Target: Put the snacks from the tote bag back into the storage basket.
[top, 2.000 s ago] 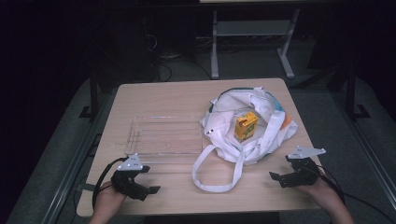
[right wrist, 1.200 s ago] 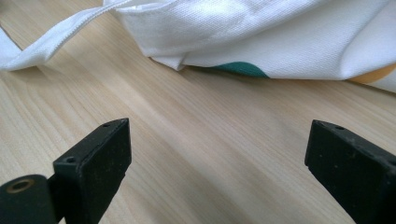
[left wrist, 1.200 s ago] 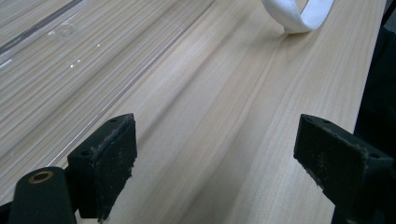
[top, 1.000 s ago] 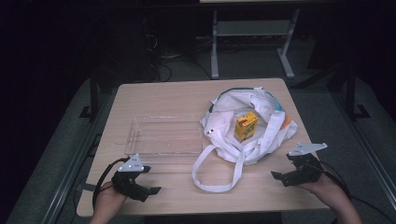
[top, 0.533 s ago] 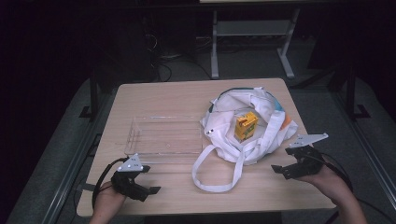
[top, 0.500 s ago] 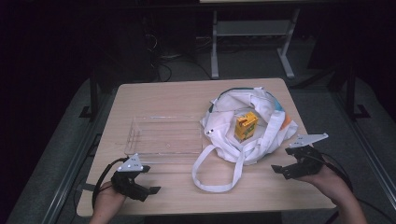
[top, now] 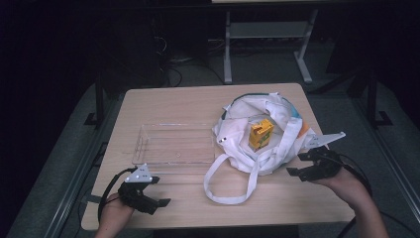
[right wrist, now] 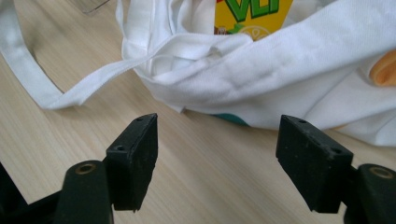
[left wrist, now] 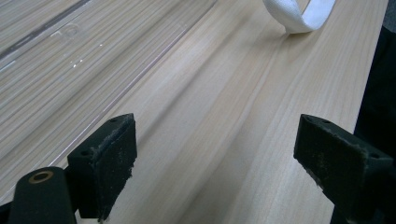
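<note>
Wooden table [top: 188, 101] (dark room around), both grippers released: left gripper [top: 148, 191], right gripper [top: 306, 165] narrowing beside bag [top: 277, 119]

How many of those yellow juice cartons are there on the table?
1. The yellow carton stands in the open white bag, right of the clear tray. The bag's folds may hide more.
</note>
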The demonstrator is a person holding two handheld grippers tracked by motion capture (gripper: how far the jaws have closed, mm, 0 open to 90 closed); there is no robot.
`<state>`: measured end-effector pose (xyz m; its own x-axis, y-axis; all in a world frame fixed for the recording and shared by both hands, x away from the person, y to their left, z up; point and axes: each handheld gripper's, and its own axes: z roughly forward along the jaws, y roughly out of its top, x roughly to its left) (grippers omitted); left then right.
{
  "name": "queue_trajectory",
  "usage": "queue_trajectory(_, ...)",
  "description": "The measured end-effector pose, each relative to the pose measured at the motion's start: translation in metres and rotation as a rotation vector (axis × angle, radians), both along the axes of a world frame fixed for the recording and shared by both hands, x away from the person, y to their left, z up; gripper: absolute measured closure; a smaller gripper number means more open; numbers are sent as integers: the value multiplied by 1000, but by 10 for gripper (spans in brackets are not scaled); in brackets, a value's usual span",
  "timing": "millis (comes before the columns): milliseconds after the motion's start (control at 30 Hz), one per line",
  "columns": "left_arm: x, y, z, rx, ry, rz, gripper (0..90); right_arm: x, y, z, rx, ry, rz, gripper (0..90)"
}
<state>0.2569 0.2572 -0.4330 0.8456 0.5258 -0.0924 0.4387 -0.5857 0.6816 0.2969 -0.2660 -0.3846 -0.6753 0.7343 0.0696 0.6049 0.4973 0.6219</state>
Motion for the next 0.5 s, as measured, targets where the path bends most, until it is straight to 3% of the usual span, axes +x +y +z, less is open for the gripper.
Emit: queue_trajectory(500,0,-1,-1,1,5,-7,129,18,12,13,12,19,3,386)
